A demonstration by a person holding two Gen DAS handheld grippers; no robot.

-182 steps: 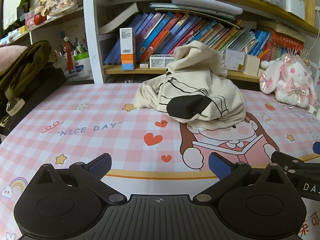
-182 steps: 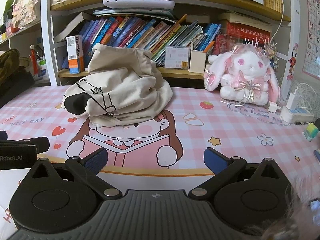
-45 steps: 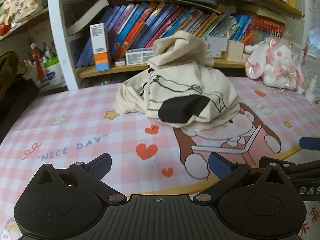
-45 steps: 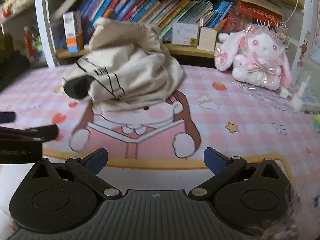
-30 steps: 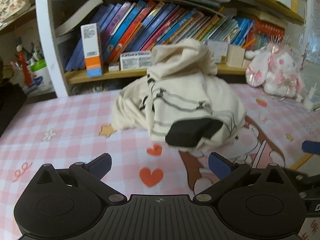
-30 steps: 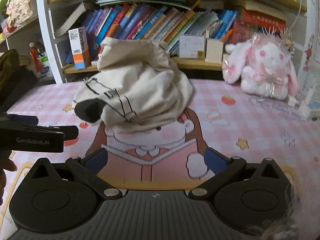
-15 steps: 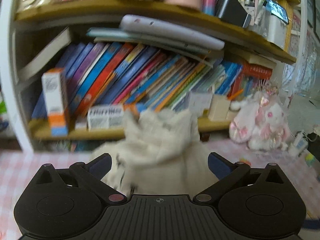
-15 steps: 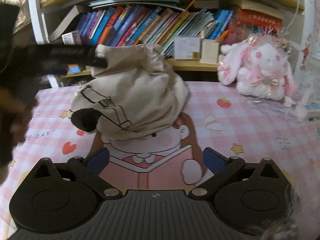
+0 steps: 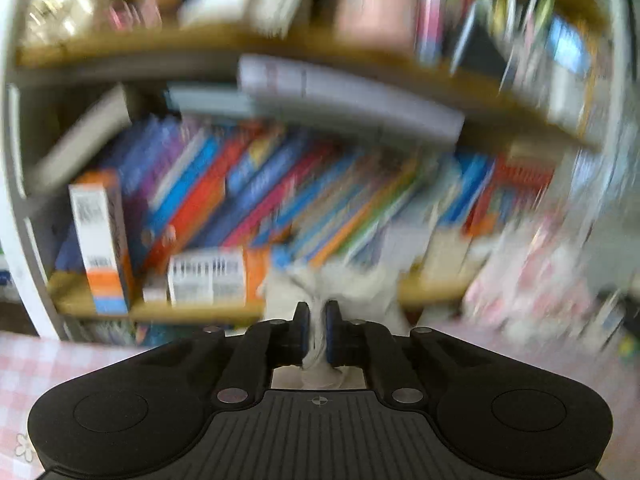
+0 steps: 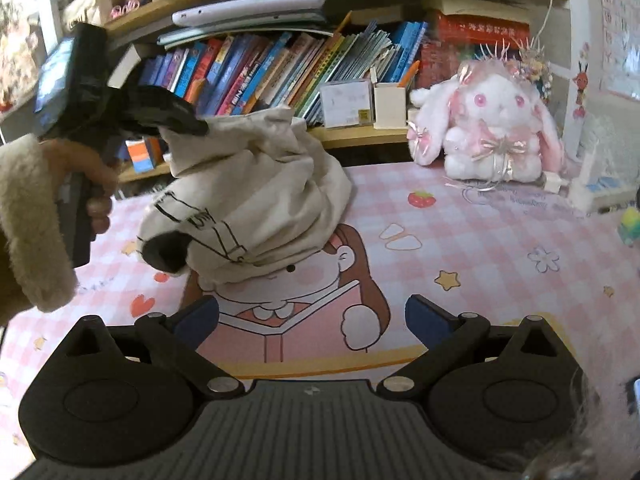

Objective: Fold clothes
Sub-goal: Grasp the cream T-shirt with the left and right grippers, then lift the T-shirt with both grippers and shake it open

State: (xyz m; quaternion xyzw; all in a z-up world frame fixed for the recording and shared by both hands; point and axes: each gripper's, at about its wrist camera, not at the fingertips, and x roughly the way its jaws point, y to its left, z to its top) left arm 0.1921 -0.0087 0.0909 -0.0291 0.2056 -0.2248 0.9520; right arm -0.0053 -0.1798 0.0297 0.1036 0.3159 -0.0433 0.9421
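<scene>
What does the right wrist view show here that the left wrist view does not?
Only the right wrist view: the whole cream garment heaped on the pink mat, the plush rabbit, the open right gripper, and the hand holding the left gripper. Only the left wrist view: cloth pinched between the left gripper pads. Both: the garment and the bookshelf.
</scene>
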